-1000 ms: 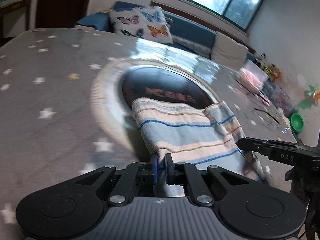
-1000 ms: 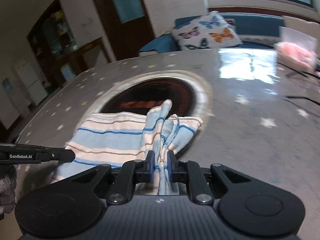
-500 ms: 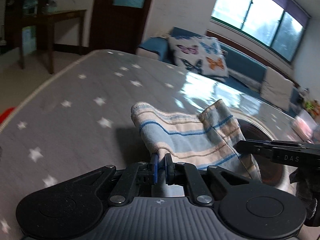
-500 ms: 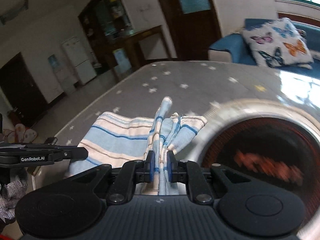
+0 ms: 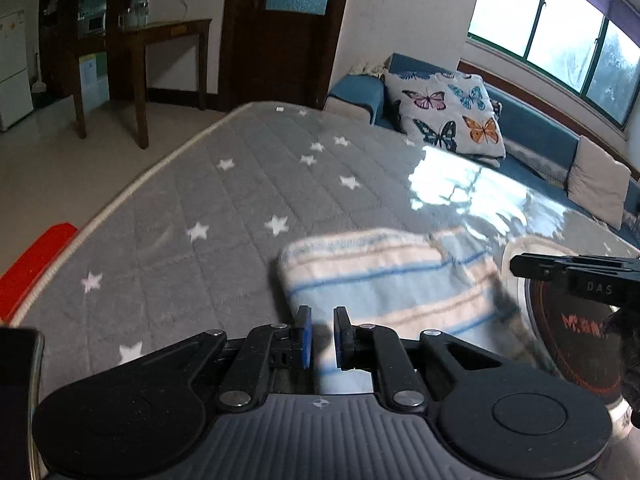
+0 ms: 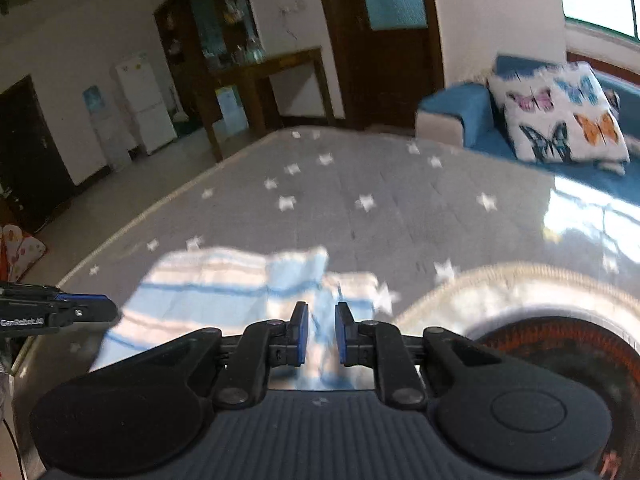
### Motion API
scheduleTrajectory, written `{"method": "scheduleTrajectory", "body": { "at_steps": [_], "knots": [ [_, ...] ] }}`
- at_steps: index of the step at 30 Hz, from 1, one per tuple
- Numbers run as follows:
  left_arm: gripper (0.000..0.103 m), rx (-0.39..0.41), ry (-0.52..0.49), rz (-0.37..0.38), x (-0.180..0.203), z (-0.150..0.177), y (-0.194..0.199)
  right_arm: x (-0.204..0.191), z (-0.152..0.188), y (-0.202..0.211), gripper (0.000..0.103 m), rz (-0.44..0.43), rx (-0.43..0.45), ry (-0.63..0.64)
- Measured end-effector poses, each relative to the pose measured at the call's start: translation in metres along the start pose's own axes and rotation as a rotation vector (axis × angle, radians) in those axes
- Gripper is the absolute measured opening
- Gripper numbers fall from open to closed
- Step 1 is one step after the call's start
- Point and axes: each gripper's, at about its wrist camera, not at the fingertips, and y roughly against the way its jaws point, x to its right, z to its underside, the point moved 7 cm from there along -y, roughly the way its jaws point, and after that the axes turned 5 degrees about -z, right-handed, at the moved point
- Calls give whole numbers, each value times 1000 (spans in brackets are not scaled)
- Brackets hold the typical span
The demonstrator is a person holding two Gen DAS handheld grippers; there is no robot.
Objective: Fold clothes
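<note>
A folded cloth with blue and cream stripes (image 5: 392, 276) (image 6: 208, 284) lies on the grey star-patterned table (image 5: 240, 200) (image 6: 400, 200), blurred by motion. My left gripper (image 5: 322, 336) hangs over its near left edge, and its jaws are opening. A gap shows between the pads and they do not press the cloth. My right gripper (image 6: 322, 336) is over the cloth's near right part. Its jaws are opening too, and the fabric shows through the gap. Each view catches the other gripper side-on: the right gripper (image 5: 516, 267) and the left gripper (image 6: 108, 310).
A round dark inset with a pale rim (image 5: 568, 340) (image 6: 560, 340) sits in the table right of the cloth. The table's left edge (image 5: 120, 204) is close, with a red object (image 5: 32, 264) beyond it. A blue sofa with a butterfly cushion (image 5: 448, 112) stands behind.
Both grippers carried the cloth left, off the round inset onto the starred surface. Their jaws, shut on the fabric before, have parted, and the cloth now lies flatter on the table.
</note>
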Motion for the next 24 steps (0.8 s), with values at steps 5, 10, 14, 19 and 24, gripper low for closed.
{"method": "scheduleTrajectory", "body": {
  "at_steps": [5,10,14,19,24],
  "knots": [
    [13,6,-36,19,14,-14,-22,-9,-11,-28,14,-36,-14,11],
    [13,-30,-22,26,18,-19,-50,3,-9,-53,13,-26,-52,0],
    [13,-15,-40,71,35,-25,-53,8,-8,-52,13,-31,-56,-12],
    [13,-18,-54,103,53,-31,-69,6,-6,-49,14,-47,-58,3],
    [13,-39,-45,92,56,-32,-88,8,-4,-52,12,-33,-73,6]
  ]
}}
